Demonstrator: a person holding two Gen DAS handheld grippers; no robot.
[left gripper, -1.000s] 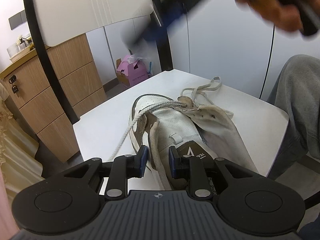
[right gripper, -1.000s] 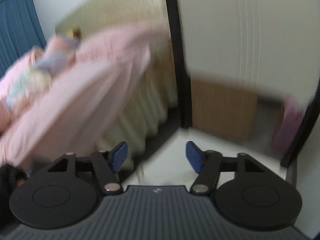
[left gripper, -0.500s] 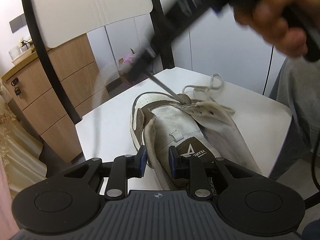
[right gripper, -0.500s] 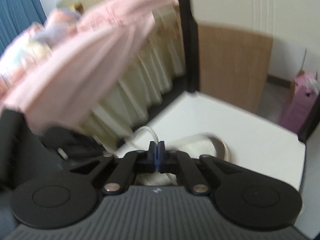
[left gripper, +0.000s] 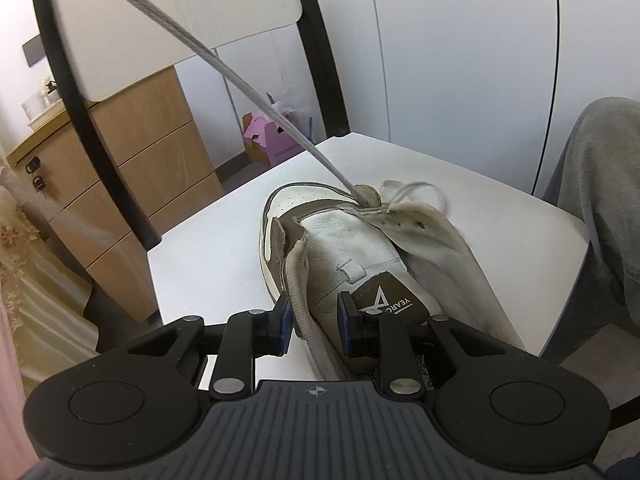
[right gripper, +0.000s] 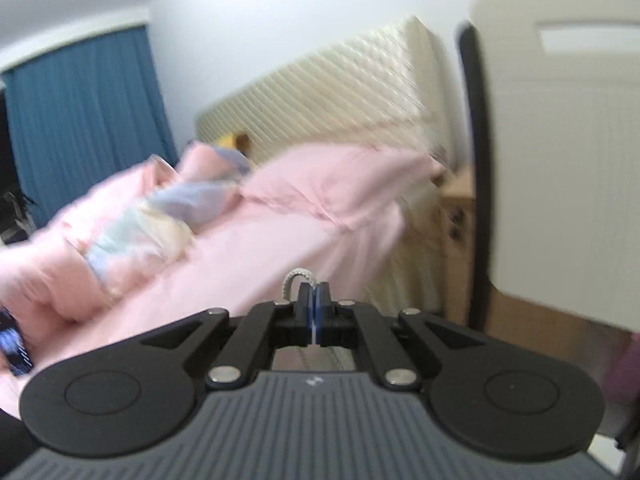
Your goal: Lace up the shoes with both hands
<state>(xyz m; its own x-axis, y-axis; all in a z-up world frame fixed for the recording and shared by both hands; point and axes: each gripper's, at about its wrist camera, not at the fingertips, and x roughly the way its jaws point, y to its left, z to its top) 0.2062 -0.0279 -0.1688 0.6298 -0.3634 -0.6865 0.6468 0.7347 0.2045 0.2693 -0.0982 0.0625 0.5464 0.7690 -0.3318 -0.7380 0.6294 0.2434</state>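
Observation:
A white and tan sneaker (left gripper: 352, 240) stands on a white chair seat (left gripper: 224, 248), toe away from me. My left gripper (left gripper: 314, 320) is shut on the shoe's upper near the collar, with its pads against the beige eyelet flap and the tongue. A grey lace (left gripper: 224, 68) runs taut from a front eyelet up and out of the top left of the left wrist view. The other lace end (left gripper: 416, 190) lies loose by the toe. My right gripper (right gripper: 315, 300) is shut on the lace (right gripper: 294, 278), and a small loop pokes out above its pads. The shoe is hidden from the right wrist view.
The chair's white backrest (left gripper: 160, 12) and black frame rise behind the shoe. A wooden drawer unit (left gripper: 132, 168) and a pink box (left gripper: 268, 140) stand beyond. A person's grey trouser leg (left gripper: 600, 184) is at the right. A bed with pink bedding (right gripper: 240, 220) fills the right wrist view.
The right gripper closed on the lace, then rose and left the left wrist view, drawing the slack lace through the eyelet until taut. The left gripper kept its hold and place.

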